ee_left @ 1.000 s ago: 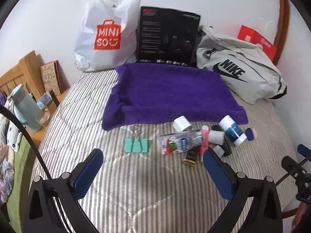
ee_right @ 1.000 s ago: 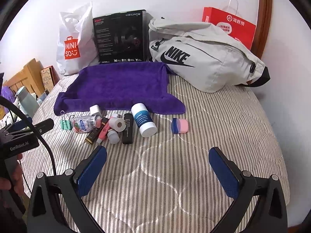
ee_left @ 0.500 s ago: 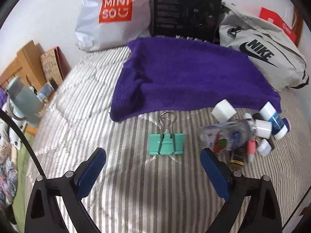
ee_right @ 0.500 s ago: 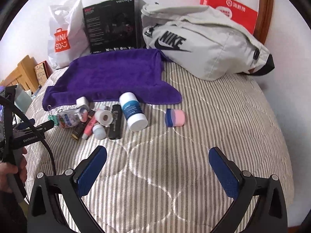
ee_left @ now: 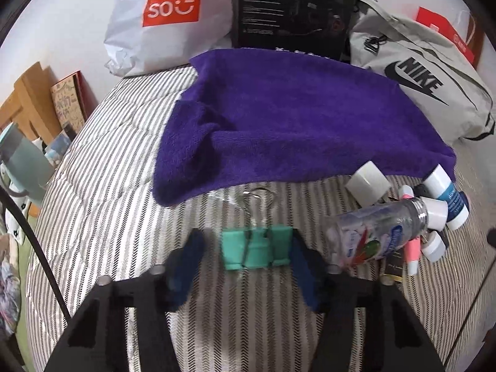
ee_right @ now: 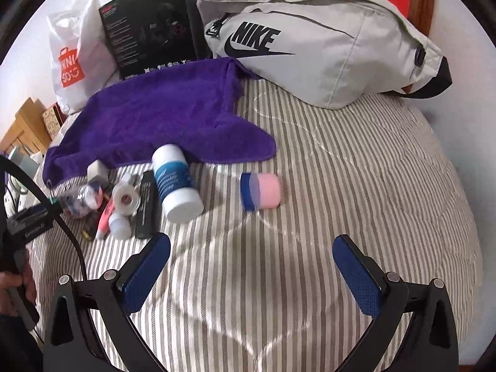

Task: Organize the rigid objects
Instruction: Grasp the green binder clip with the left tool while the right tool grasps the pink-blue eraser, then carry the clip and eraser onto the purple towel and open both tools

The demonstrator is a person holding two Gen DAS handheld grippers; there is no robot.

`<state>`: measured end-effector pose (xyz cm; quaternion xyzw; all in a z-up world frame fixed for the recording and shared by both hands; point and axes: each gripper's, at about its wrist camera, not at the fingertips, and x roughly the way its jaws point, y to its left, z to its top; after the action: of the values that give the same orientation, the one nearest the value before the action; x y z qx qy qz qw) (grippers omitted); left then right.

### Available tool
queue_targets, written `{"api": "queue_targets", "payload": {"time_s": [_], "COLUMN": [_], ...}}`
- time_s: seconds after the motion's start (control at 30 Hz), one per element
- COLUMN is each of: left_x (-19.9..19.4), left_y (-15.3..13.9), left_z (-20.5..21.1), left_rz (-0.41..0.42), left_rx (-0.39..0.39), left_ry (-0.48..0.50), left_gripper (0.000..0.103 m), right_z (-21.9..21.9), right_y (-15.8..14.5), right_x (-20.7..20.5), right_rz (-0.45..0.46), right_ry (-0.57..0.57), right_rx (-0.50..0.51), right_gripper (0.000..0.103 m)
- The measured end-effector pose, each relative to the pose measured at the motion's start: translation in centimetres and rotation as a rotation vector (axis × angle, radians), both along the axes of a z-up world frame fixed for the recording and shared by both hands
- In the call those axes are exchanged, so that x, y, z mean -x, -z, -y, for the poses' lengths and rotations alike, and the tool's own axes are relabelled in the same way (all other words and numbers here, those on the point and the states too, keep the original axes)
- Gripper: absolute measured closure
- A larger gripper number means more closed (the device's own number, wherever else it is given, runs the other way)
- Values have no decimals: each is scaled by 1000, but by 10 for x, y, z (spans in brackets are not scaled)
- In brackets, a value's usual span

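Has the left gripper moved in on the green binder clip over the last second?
Yes. The left gripper has advanced to the green binder clip, its fingers now flanking it.

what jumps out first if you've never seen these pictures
The purple towel spread over the striped bed draws the eye first, with the grey Nike bag behind it at the wall. Next comes the green binder clip lying between the fingers of the left gripper, just in front of the towel. A pink-and-blue cap lies alone ahead of the open right gripper.
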<state>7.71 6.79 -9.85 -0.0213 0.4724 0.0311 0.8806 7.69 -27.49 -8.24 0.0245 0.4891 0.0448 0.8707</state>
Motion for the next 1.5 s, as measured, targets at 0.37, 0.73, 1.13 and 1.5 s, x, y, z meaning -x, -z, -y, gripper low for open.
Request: {"api": "queue_targets", "payload": {"time_s": [0.37, 0.73, 1.13, 1.5], "left_x": [-1, 0, -4, -27], "left_y": [0, 1, -13, -67], "left_z": [0, -2, -18, -32], "left_rz": [1, 1, 5, 100], "left_rx": [-14, -10, 39, 52], "left_ry": [10, 17, 42, 49], "left_gripper": [63, 63, 63, 63], "right_z": [9, 5, 15, -12], "right_y": [21, 36, 7, -41], "right_x": [-47, -54, -50, -76], "right_rz": [-17, -6, -3, 81], "right_ry": [-5, -50, -65, -163], "right_rx": [24, 46, -9, -11], "right_gripper": [18, 66, 66, 66]}}
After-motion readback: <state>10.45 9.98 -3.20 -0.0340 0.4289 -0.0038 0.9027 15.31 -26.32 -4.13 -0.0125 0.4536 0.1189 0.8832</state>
